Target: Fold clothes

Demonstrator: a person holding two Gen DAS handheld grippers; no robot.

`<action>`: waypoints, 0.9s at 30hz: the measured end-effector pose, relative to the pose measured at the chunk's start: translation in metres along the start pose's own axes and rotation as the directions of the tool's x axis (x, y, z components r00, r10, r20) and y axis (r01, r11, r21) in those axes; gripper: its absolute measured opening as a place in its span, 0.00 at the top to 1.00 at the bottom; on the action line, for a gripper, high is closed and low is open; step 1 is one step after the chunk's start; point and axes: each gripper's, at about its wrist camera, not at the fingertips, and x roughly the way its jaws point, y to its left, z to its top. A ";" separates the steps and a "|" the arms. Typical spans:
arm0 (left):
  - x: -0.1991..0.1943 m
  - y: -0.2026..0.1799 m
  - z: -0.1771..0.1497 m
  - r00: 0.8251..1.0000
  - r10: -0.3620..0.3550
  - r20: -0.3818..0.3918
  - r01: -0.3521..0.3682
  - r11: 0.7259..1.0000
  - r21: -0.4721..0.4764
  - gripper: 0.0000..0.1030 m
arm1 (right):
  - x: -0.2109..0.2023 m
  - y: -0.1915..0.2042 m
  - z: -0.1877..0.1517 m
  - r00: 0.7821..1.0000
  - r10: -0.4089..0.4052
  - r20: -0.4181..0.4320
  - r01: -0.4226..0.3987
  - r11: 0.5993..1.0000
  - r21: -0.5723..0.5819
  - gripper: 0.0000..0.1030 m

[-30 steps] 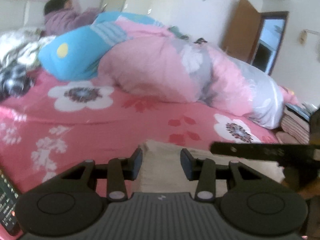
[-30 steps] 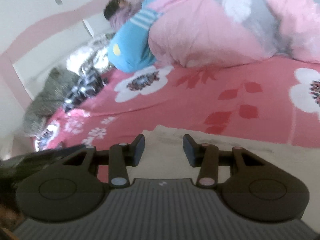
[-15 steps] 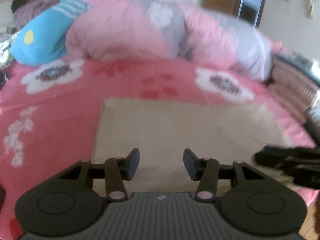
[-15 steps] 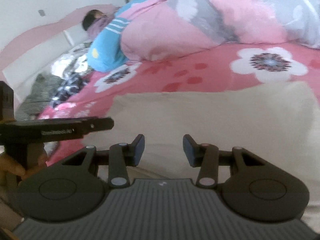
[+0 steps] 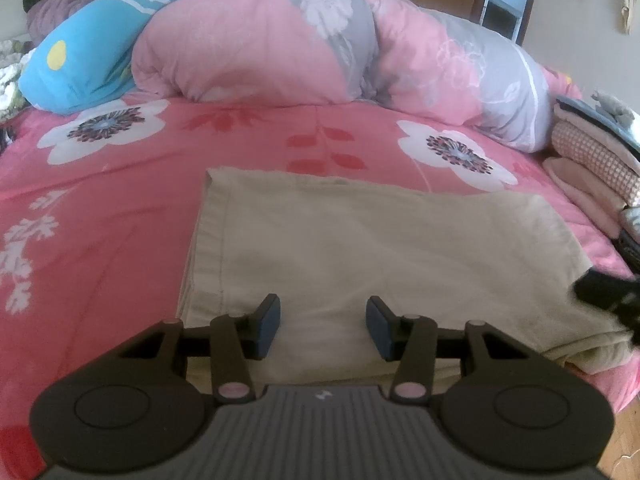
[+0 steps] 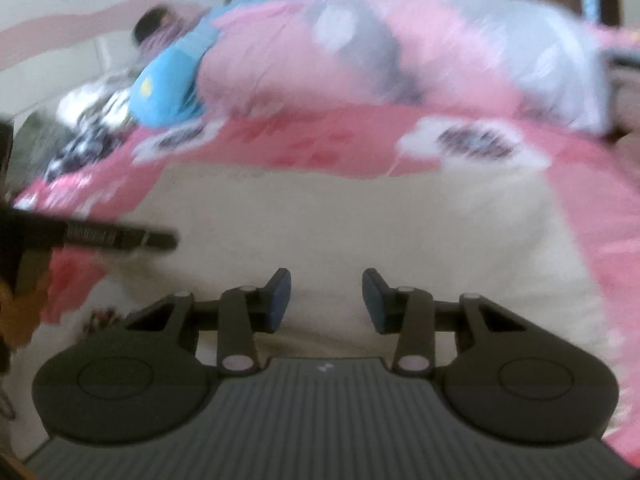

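Biggest thing here is the bed (image 5: pixel 120 208) with its pink flowered cover, a big rolled duvet (image 5: pixel 280 40) along the far side, and someone lying up by the far-left corner. The task's thing, a beige garment (image 5: pixel 360 248), lies flat-ish on the near part of the bed in a rough rectangle, its near right corner bunched into a thick roll. A stack of folded clothes (image 5: pixel 592 152) sits just off its right edge. The left gripper (image 5: pixel 323 325) hovers over the near edge, jaws partly open with nothing in them, having just widened a bit. The right gripper (image 6: pixel 326 300) is also partly open and empty over the cloth, though that view is blurry. My worry: the soft bedding gives way, so a pinch could grab the cover too, or catch only the top layer. That bunched corner could make the fold lopsided.
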 end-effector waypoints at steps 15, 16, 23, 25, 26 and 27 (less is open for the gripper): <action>-0.018 -0.007 0.009 0.998 0.026 0.062 -0.028 0.999 0.031 0.52 | -0.003 -0.029 -0.060 0.997 -0.066 0.046 0.071 0.992 -0.105 0.62; -0.021 -0.010 0.011 0.997 0.019 0.075 -0.022 0.999 0.045 0.52 | -0.003 -0.030 -0.061 0.997 -0.063 0.049 0.068 0.992 -0.102 0.62; -0.005 -0.035 0.012 0.999 0.004 0.041 -0.008 0.995 0.103 0.52 | -0.006 -0.033 -0.066 0.998 -0.039 0.055 0.042 0.997 -0.065 0.62; 0.010 -0.037 0.005 1.000 0.015 -0.002 -0.015 0.995 0.096 0.50 | -0.006 -0.037 -0.066 0.999 -0.019 0.051 0.021 0.999 -0.042 0.61; 0.013 -0.036 0.001 1.000 0.017 0.006 -0.017 0.996 0.093 0.49 | -0.006 -0.040 -0.065 0.999 -0.009 0.049 0.011 1.000 -0.029 0.61; 0.014 -0.036 -0.002 1.000 0.018 0.014 -0.020 0.996 0.091 0.49 | -0.007 -0.042 -0.065 0.999 0.000 0.047 0.001 1.000 -0.016 0.61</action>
